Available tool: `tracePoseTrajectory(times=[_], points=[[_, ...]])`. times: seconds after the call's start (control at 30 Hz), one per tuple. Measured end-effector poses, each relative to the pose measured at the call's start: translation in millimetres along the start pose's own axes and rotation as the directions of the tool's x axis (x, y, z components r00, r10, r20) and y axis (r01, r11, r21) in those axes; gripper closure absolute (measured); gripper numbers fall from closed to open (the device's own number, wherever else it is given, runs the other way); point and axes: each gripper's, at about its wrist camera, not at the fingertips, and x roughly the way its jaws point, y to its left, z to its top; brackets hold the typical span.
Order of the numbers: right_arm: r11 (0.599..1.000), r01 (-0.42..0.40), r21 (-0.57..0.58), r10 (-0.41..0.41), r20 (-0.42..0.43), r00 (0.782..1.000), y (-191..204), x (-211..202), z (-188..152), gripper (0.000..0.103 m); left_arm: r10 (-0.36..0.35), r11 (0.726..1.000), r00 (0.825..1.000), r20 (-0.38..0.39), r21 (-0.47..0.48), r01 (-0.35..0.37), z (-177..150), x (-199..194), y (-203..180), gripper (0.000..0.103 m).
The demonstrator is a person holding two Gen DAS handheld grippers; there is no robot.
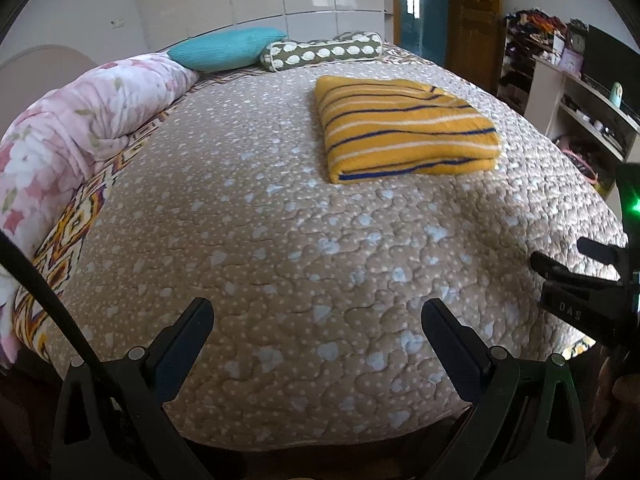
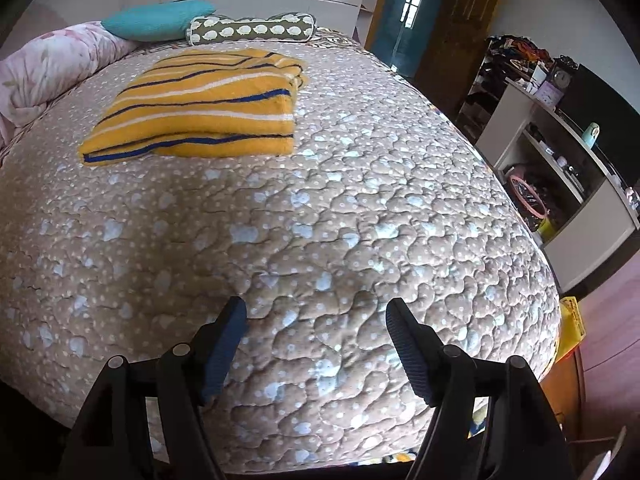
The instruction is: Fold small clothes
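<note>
The yellow striped garment (image 1: 404, 128) lies on the bed (image 1: 280, 240), on the far half of the quilted bedspread and a little right of centre in the left wrist view; it is already folded into a thick, roughly square stack with its layered edge facing near. The left gripper (image 1: 316, 320) hangs over the near edge of the bed with its fingers spread wide and nothing between them. The right gripper (image 2: 316, 320) is likewise parted and empty, held over the near right part of the bed, well apart from the garment. Both being pulled back and empty suggests the fold is judged finished, the stack left flat where it will hold its shape. A teal pillow (image 1: 228, 49), a patterned bolster (image 1: 324, 53) and a rolled floral duvet (image 1: 92, 120) sit along the far and left edges, out of the working area
</note>
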Motion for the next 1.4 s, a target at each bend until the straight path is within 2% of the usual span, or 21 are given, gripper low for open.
tracePoseTrajectory(times=[0.13,1.0,1.4], points=[[1.000,0.016,-0.003,-0.016,0.005,1.000,0.0,-0.6,-0.1,0.022,-0.010,1.000,1.000,-0.016,0.003,0.010,-1.1,4.1,-0.3,0.000],[0.999,0.026,-0.026,-0.026,0.008,1.000,4.9,3.6,0.7,0.020,-0.037,0.999,0.996,-0.079,-0.039,0.034,-6.4,21.4,7.4,0.000],[0.999,0.036,-0.028,-0.036,0.012,0.999,8.4,2.9,-0.5,0.019,-0.049,0.998,0.995,-0.084,-0.042,0.045,-8.6,23.9,8.1,0.000]])
